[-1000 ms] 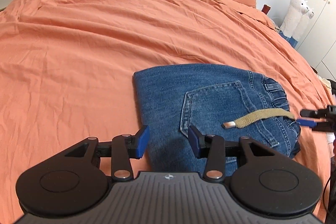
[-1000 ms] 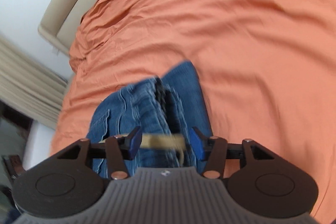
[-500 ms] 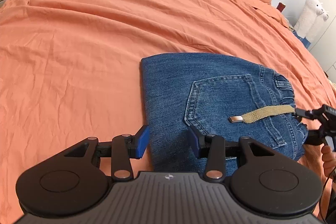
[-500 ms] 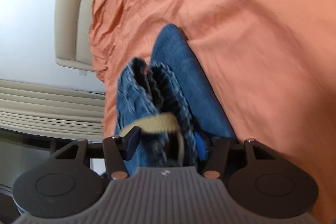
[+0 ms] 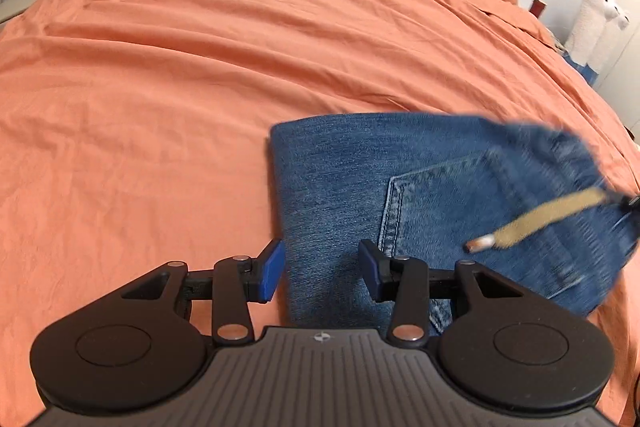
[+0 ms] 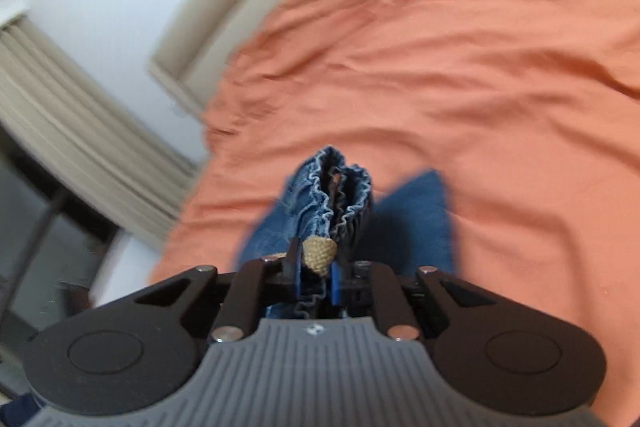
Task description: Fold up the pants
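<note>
Since a second ago my right gripper (image 6: pixel 314 277) has been closing on the waistband of the jeans (image 5: pixel 400 195), lifting that end at 3 o'clock off the orange bedspread (image 5: pixel 160 107). Left gripper (image 5: pixel 320 271) hovers half-open, empty, astride the folded edge. Next I'd carry the waistband over. Only the right view shows the pinch, tan drawstring (image 6: pixel 319 255) included.

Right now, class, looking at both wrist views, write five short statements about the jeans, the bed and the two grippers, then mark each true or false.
1. The jeans lie on an orange bedspread. True.
2. The right gripper is empty. False: its fingers are closing on the waistband and tan drawstring.
3. The left gripper is open. True.
4. The jeans are black. False: blue denim.
5. A back pocket shows. True.
</note>
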A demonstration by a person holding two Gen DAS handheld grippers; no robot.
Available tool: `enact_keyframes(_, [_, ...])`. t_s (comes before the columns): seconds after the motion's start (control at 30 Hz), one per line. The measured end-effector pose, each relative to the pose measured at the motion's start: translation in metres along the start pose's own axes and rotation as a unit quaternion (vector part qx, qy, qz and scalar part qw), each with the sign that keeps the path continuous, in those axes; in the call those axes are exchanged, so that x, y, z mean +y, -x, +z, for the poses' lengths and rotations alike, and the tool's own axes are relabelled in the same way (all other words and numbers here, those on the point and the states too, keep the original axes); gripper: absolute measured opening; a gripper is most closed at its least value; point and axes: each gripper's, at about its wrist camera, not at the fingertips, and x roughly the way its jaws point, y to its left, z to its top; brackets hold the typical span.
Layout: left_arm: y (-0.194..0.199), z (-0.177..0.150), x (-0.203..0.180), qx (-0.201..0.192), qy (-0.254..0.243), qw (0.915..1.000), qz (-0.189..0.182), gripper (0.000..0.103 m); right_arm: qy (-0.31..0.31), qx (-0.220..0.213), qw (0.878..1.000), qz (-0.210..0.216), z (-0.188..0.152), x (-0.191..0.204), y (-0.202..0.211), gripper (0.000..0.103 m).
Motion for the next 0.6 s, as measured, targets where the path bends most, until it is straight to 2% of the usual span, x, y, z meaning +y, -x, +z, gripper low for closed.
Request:
enact_keyframes(0.03, [-0.006,0.0,-0.003,0.003,-0.006,1.0,0.003,0.049,-0.019,0.019,0.999,-0.024,-0.005,-0.012,-0.006,0.008])
enact_keyframes(0.1, [-0.017,-0.002,-0.009,0.002,-0.028,0.9994,0.02,0.05,-0.017,0.043,0.996,-0.07,-0.017,-0.024,-0.021,0.008])
enact_keyframes(0.2, [-0.032,-0.004,-0.013,0.004,-0.062,0.993,0.1,0.049,-0.001,0.043,0.994,-0.095,-0.024,-0.026,-0.03,0.009])
enact_keyframes(0.3, [-0.027,-0.003,-0.003,0.006,-0.055,0.9903,0.127,0.042,0.03,0.042,0.992,-0.118,-0.023,-0.012,-0.035,0.014])
enact_keyframes(0.37, [-0.012,-0.007,0.003,-0.001,-0.046,0.9922,0.116,0.041,0.049,0.029,0.989,-0.135,-0.025,-0.003,-0.032,0.025])
enact_keyframes(0.47, [0.017,-0.019,0.004,-0.025,-0.056,0.9938,0.093,0.042,0.101,-0.008,0.982,-0.157,-0.033,0.003,-0.008,0.028])
enact_keyframes(0.53, [0.038,-0.032,-0.004,-0.033,-0.071,0.9949,0.065,0.042,0.163,-0.035,0.97,-0.178,-0.039,0.023,0.003,0.029])
enact_keyframes(0.6, [0.058,-0.047,-0.018,-0.029,-0.106,0.9931,0.041,0.045,0.221,-0.065,0.955,-0.185,-0.049,0.045,0.013,0.031])
